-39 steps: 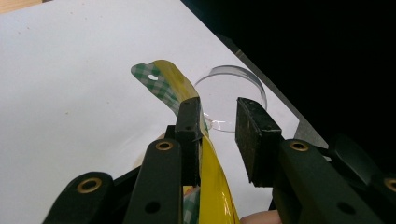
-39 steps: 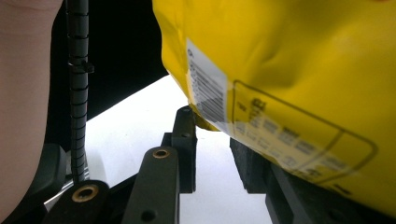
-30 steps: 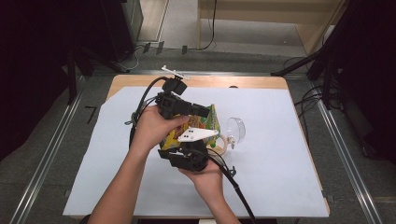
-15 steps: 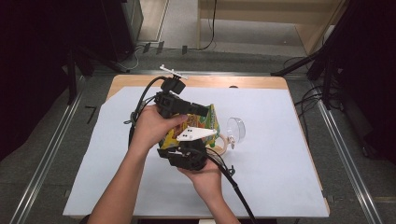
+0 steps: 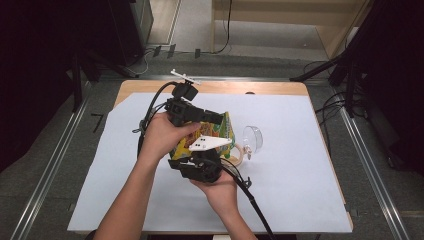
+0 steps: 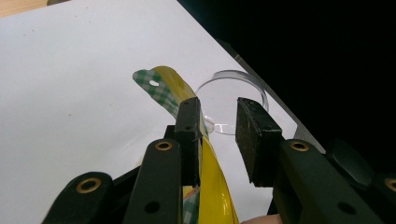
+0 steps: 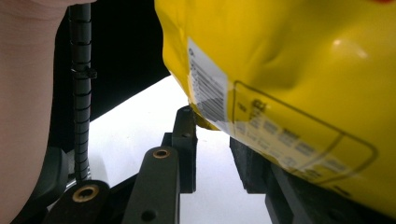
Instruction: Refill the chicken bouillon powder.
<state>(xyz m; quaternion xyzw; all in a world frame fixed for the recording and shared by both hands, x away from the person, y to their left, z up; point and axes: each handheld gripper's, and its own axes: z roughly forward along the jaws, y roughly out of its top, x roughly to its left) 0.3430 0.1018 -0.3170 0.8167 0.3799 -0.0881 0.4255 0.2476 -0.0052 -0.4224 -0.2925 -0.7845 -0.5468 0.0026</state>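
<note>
Little has shifted since the earlier frames: both hands stay bunched over the white sheet covering the table [image 5: 300,200], with the yellow plastic snack bag with a green-checked top [image 5: 220,131] still held between them. Left gripper [image 6: 218,135] has its jaws apart; the bag's curled upper edge lies against the outer face of its left jaw, not between the pads. Just beyond those jaws sits a clear round plastic dish [image 6: 232,99], near the sheet's dark far edge. Right gripper [image 7: 212,149] also shows a gap between its jaws, with the bag's lower corner at the tips; whether they pinch it I cannot tell. Bare sheet lies ahead of both.
</note>
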